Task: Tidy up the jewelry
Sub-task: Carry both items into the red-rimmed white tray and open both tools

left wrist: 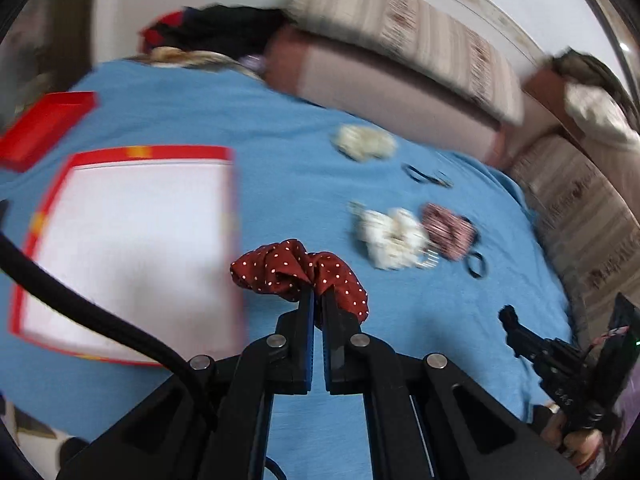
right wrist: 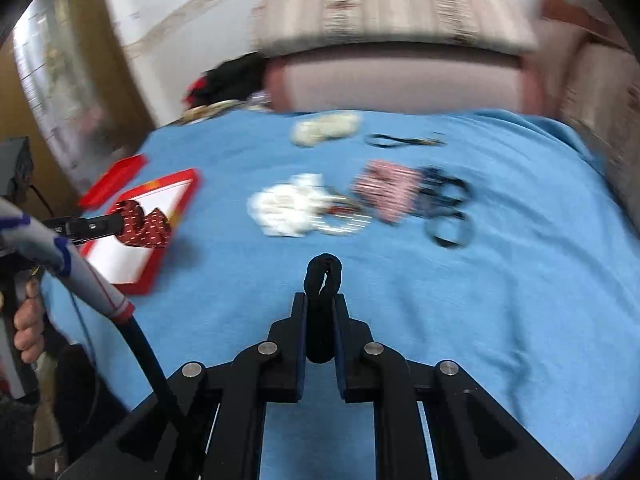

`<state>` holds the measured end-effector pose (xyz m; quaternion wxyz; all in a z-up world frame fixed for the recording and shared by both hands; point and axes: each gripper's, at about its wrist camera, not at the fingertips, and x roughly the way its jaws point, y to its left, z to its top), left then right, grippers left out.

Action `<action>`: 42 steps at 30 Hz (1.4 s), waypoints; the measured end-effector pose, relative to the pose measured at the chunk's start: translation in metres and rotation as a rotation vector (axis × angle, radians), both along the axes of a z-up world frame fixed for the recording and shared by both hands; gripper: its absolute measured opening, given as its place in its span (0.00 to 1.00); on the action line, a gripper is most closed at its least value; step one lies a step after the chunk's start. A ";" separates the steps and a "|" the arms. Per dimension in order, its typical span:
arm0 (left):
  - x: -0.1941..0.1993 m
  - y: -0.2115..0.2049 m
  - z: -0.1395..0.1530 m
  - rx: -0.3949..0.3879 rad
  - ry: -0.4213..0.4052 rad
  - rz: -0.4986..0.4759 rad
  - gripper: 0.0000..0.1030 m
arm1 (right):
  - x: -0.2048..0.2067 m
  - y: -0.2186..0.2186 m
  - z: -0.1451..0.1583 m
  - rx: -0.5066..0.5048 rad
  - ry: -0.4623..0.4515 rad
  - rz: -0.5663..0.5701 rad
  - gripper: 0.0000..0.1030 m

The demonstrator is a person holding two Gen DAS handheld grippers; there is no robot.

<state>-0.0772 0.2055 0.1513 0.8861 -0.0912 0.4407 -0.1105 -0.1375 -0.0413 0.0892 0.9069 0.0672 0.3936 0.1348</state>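
Note:
My left gripper (left wrist: 317,300) is shut on a dark red polka-dot scrunchie (left wrist: 296,270) and holds it above the blue cloth, just right of the open red-rimmed box (left wrist: 132,240). The same scrunchie (right wrist: 146,224) shows in the right wrist view, over the box (right wrist: 132,256). My right gripper (right wrist: 322,300) is shut on a black hair tie (right wrist: 323,276) above the cloth. On the cloth lie a white scrunchie (right wrist: 284,208), a pink patterned scrunchie (right wrist: 386,190), a cream scrunchie (right wrist: 324,128) and several black hair ties (right wrist: 450,232).
A red box lid (left wrist: 44,128) lies beyond the box at the far left. A blue cloth (right wrist: 480,300) covers the surface. A sofa with striped cushions (left wrist: 400,64) runs along the far side and right. Dark clothes (left wrist: 224,28) lie at the far left corner.

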 end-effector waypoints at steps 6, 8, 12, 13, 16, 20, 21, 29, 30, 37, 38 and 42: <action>0.002 0.089 -0.009 0.136 0.002 0.192 0.03 | 0.037 0.097 0.009 0.064 0.026 0.227 0.12; 0.007 0.114 -0.020 0.200 0.016 0.258 0.03 | 0.054 0.133 0.005 0.081 0.042 0.290 0.12; 0.014 0.160 -0.041 0.217 0.066 0.344 0.03 | 0.084 0.198 -0.016 0.112 0.109 0.383 0.12; 0.013 0.171 -0.044 0.215 0.072 0.356 0.03 | 0.089 0.209 -0.020 0.116 0.124 0.399 0.12; 0.016 0.193 -0.053 0.197 0.087 0.386 0.03 | 0.100 0.245 -0.036 0.110 0.164 0.444 0.12; 0.015 0.206 -0.056 0.181 0.080 0.401 0.08 | 0.106 0.277 -0.053 0.076 0.190 0.476 0.15; 0.014 0.207 -0.055 0.175 0.078 0.402 0.15 | 0.109 0.282 -0.054 0.065 0.189 0.477 0.15; 0.002 0.207 -0.033 0.121 0.023 0.410 0.43 | 0.100 0.286 -0.044 0.036 0.127 0.490 0.48; 0.001 0.206 -0.030 0.119 0.015 0.413 0.48 | 0.100 0.285 -0.042 0.037 0.120 0.487 0.50; -0.008 0.174 0.001 0.159 -0.040 0.363 0.53 | 0.086 0.224 -0.019 0.050 0.063 0.411 0.53; -0.009 0.164 0.006 0.177 -0.050 0.345 0.55 | 0.082 0.211 -0.018 0.036 0.054 0.395 0.53; -0.009 0.131 0.016 0.184 -0.068 0.280 0.59 | 0.064 0.141 -0.021 0.000 0.048 0.285 0.55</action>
